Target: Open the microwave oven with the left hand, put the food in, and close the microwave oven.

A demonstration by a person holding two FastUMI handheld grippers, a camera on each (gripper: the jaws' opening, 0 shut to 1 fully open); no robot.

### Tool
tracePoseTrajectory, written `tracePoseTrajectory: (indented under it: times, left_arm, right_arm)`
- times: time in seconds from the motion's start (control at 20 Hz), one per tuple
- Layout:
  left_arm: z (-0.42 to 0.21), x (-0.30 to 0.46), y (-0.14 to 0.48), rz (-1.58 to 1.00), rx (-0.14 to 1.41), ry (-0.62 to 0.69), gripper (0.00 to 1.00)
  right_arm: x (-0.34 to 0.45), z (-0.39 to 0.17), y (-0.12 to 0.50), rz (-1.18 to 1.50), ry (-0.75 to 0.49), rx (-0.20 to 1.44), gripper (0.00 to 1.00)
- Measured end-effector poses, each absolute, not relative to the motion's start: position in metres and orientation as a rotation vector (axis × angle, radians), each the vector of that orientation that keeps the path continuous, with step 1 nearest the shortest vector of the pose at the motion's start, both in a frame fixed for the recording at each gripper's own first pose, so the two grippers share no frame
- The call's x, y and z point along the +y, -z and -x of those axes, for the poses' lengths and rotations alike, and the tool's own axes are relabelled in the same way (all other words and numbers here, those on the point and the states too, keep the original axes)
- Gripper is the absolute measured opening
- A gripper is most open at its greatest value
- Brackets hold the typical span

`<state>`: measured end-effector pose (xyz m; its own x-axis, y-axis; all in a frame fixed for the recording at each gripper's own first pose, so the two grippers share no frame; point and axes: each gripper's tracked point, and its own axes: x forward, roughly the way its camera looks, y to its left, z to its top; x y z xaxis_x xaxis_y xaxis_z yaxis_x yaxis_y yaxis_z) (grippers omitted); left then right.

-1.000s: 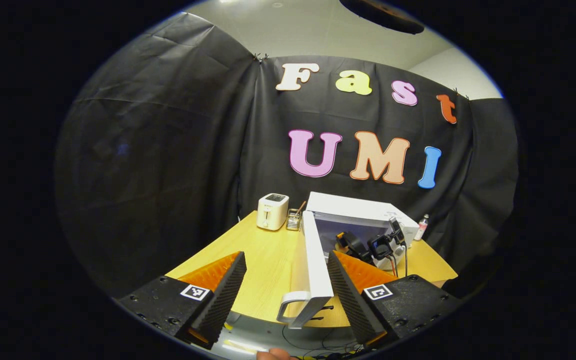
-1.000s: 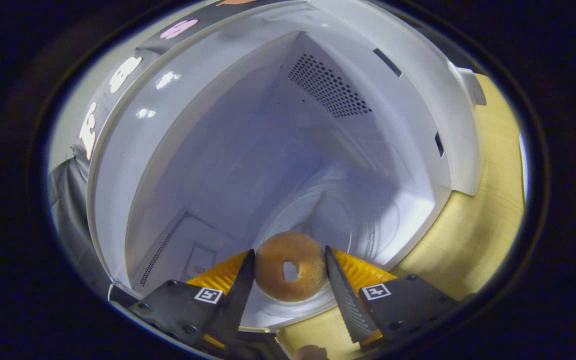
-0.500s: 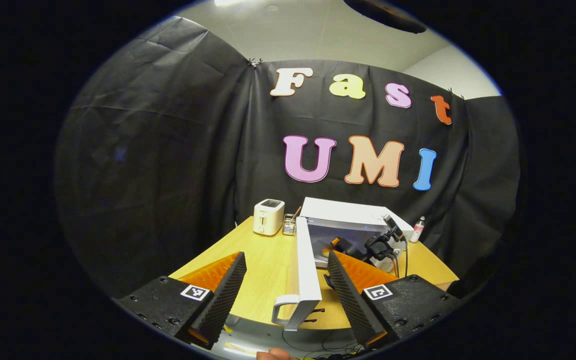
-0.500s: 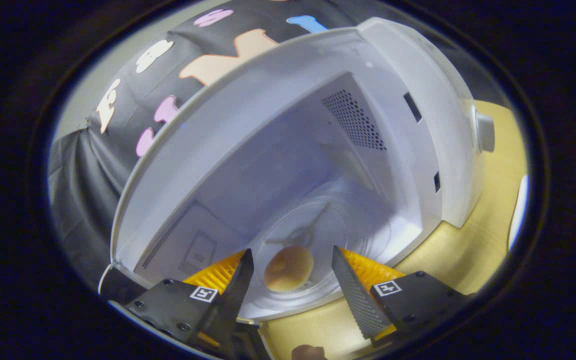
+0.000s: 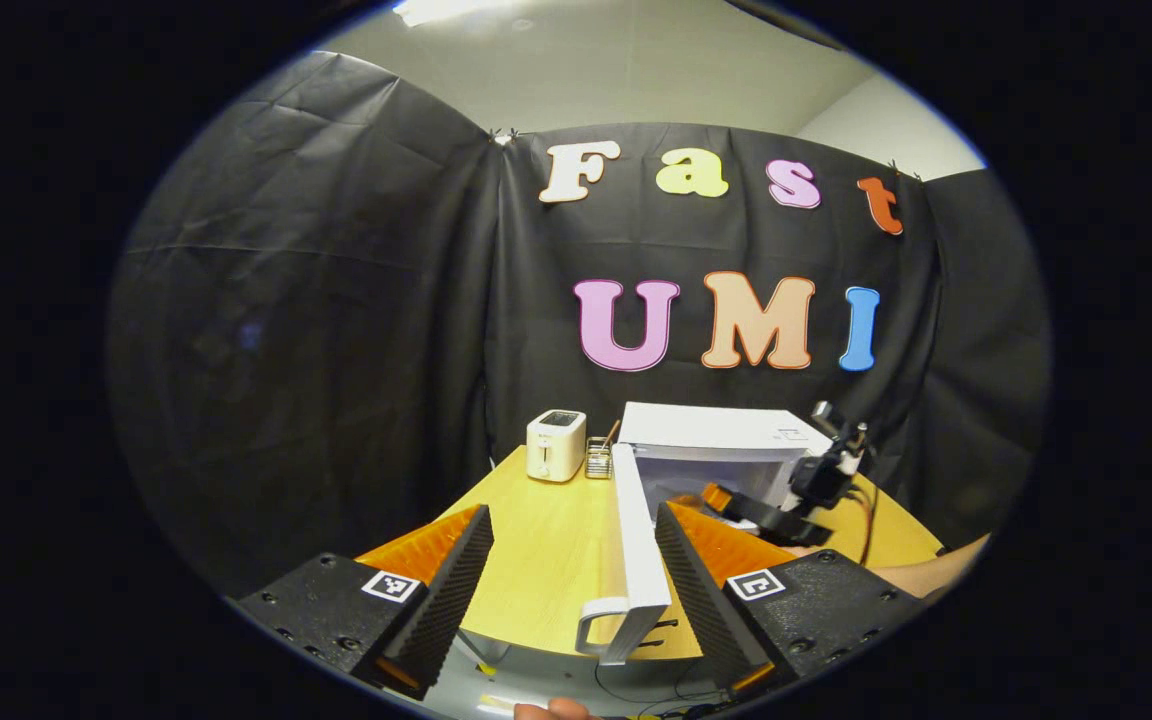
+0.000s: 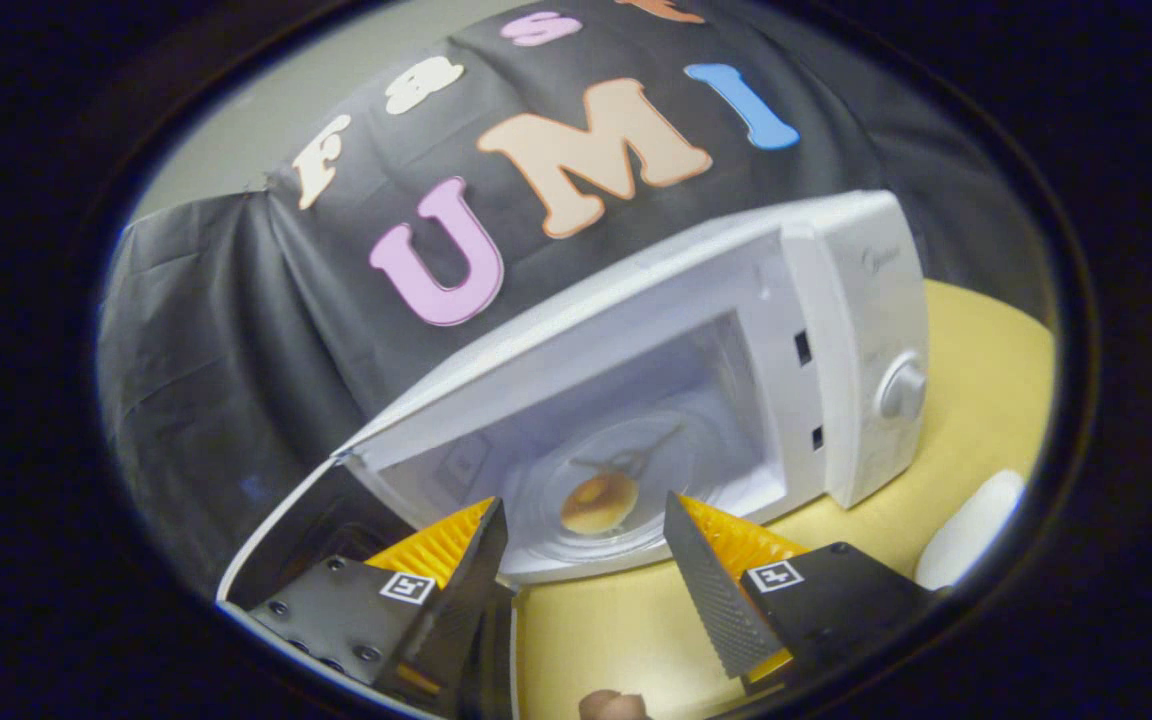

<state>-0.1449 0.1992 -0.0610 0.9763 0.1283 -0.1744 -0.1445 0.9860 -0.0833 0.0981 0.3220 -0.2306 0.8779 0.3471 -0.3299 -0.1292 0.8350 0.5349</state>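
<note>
The right gripper (image 6: 584, 560) stands wide open with nothing between its black ribbed fingers (image 6: 704, 585), poised in front of the white boxy microwave oven (image 6: 836, 330). Beyond its tips the round golden-brown doughnut (image 6: 597, 503) lies flat on the clear glass turntable (image 6: 656, 470) inside the cavity, touched by neither finger. In the left gripper view this gripper (image 5: 771, 515) shows near the oven's mouth on the pale yellow wooden tabletop (image 5: 536, 540).

The left gripper (image 5: 573, 575) is likewise spread wide and empty. The white oven door (image 5: 636, 540) stands edge-on between its fingers, swung fully out, with its looped white handle (image 5: 601, 625) at the near end; whether either finger touches it I cannot tell. Behind sit a small white toaster (image 5: 556, 445) and a little wire holder (image 5: 596, 460).

Food is in; the closing remains, I judge. The risk is timing: if the left swings the door while the right gripper lingers at the opening, the door may strike it. A push too soft could leave the latch uncaught; too hard may slide the oven on the table
</note>
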Motion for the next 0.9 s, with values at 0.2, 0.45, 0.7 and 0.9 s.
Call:
tracePoseTrajectory:
  times: [0.2,0.45,0.7,0.9]
  left_arm:
    - [0.143,0.211,0.069,0.104,0.175,-0.164,0.95]
    - [0.134,0.222,0.103,0.123,0.227,-0.195,0.75]
    - [0.126,0.238,0.145,0.172,0.31,-0.248,0.03]
    - [0.121,0.229,0.17,0.144,0.348,-0.213,0.0]
  right_arm:
    - [0.271,-0.073,0.175,-0.425,-0.308,0.358,0.86]
    - [0.203,-0.055,0.108,-0.3,-0.3,0.262,0.97]
    - [0.154,-0.039,0.049,-0.208,-0.264,0.146,0.96]
    - [0.115,-0.039,0.014,-0.145,-0.212,0.083,0.97]
